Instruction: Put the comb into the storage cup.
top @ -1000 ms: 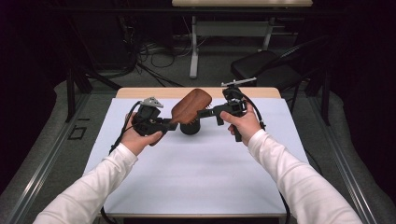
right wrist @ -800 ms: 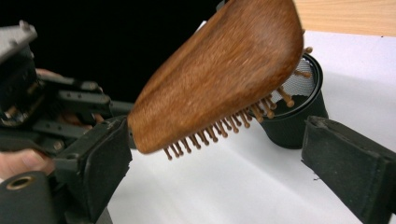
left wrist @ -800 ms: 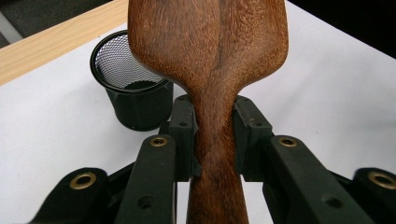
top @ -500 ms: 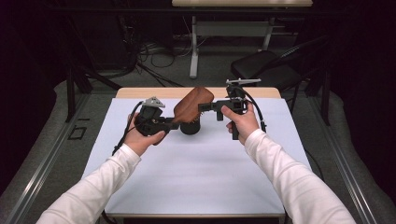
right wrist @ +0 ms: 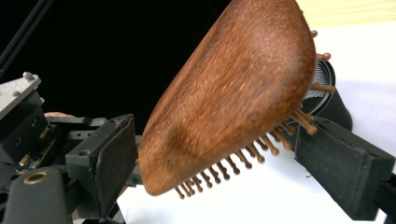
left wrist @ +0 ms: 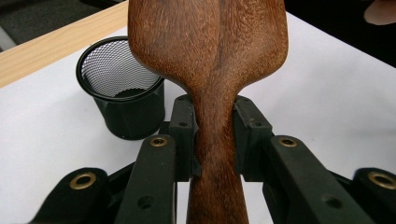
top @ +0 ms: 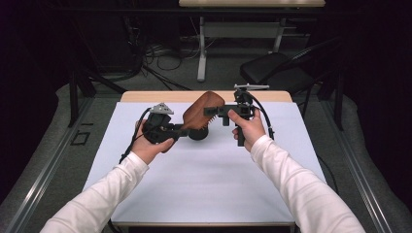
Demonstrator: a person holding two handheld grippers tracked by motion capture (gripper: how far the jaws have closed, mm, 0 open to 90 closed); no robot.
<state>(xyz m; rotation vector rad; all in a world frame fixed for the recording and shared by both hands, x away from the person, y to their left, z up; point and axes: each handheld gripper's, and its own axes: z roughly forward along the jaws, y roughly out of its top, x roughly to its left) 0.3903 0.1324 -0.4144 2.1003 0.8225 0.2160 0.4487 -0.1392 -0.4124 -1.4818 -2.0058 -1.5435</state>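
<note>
Closing around the hairbrush [right wrist: 233, 98] head, right hand-held gripper [top: 214, 111]; left hand-held gripper [left wrist: 212, 140] clamps handle.

I see a dark room: grey floor [top: 43, 160], a black chair [top: 272, 70] upper right, tangled cables [top: 160, 53] and another table's white legs [top: 201, 48] at top centre.

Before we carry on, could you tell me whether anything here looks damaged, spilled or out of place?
Nothing stands out: the wooden hairbrush looks intact, clamped by its handle in the left gripper, and the black mesh cup stands upright on the table.
</note>
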